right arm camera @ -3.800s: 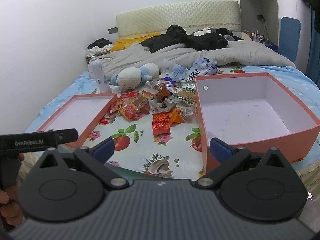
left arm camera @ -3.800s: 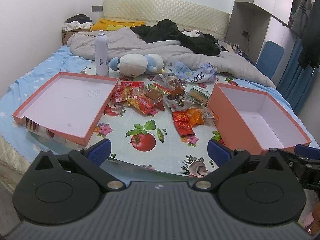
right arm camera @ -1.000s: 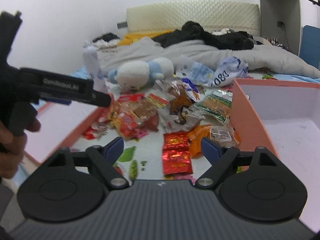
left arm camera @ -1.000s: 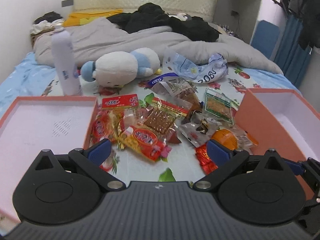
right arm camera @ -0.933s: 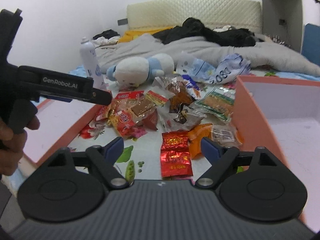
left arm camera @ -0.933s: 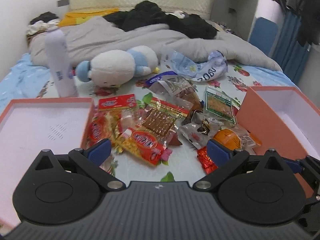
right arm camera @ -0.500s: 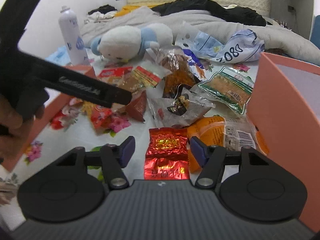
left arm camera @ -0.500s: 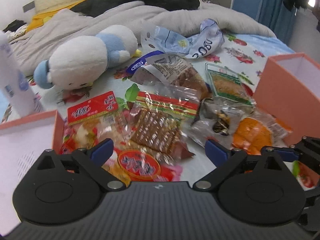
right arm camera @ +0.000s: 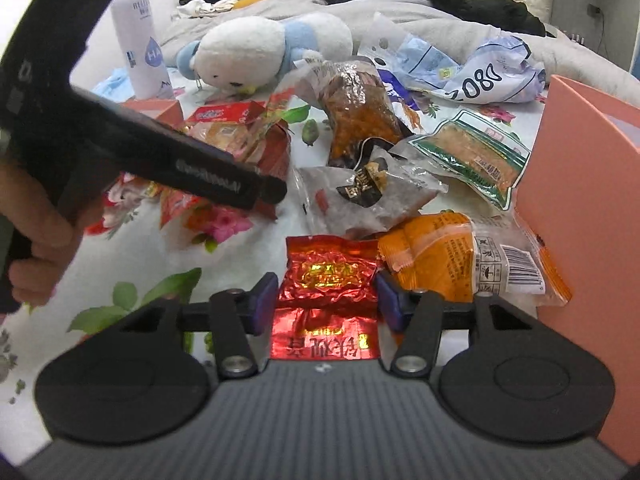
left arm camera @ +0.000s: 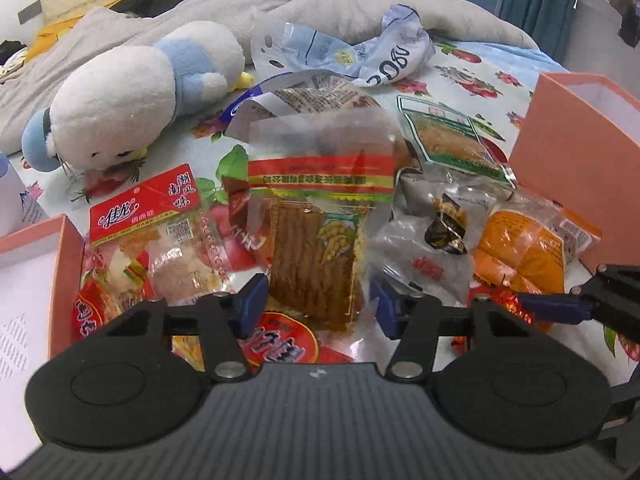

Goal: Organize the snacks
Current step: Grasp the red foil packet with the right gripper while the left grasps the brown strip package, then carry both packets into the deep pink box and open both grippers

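On the bed, left gripper (left arm camera: 316, 304) is closing around a clear strip-snack bag (left arm camera: 316, 240) while right gripper (right arm camera: 326, 300) closes around a red foil packet (right arm camera: 326, 280), neither pinched yet.

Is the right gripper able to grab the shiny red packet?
Probably yes. The right gripper has its closing jaws on either side of the red packet, with nothing lying on top of it.

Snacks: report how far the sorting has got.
Done: nothing visible; what shows of the right box and the left box holds no snacks. In hand: the left tongs are closing around a clear packet, the right tongs around a red foil packet. Left: the whole pile, including the orange pack.
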